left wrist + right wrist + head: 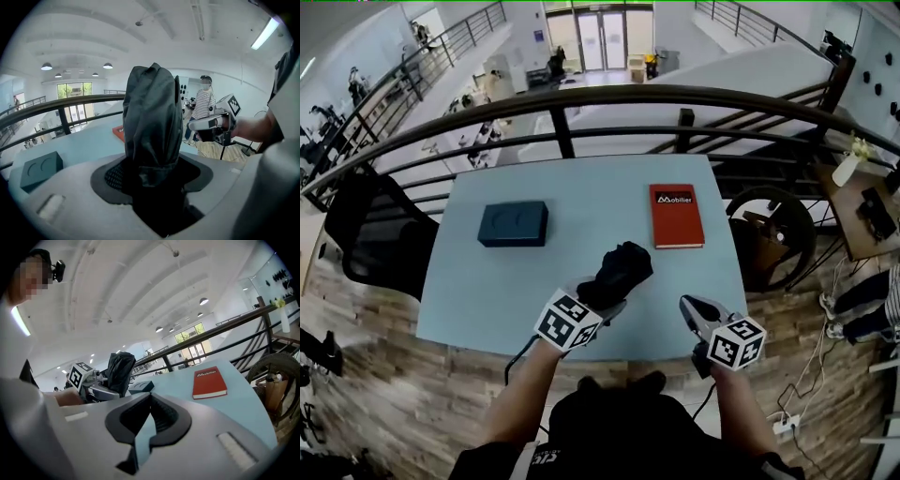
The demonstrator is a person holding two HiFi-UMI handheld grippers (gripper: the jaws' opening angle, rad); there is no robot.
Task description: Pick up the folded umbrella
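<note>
The left gripper clamps the folded umbrella low on its body. The ridged dark pads press into the cloth from both sides, and the jaws stand fairly wide around the bundle. The umbrella is a stubby roll of black fabric, creased and slightly glossy. In the left gripper view it rises from the jaws through the middle of the frame to a rounded top. In the head view the same gripper, with its cube of square black-and-white markers, sits at lower centre. There the umbrella juts from it over the near part of the table.

The right gripper has its jaws drawn together at the tips with nothing between them; a thin sliver of tabletop shows through lower down. In the head view it is at lower right, apart from the umbrella.

The table is a smooth, pale blue rectangle. On its upper left lies a dark teal box, matte, with shallow round recesses in its lid. On the upper right lies a flat red book with white lettering. Behind the table curves a dark metal railing, and a black chair stands at the left on wood-plank floor.
</note>
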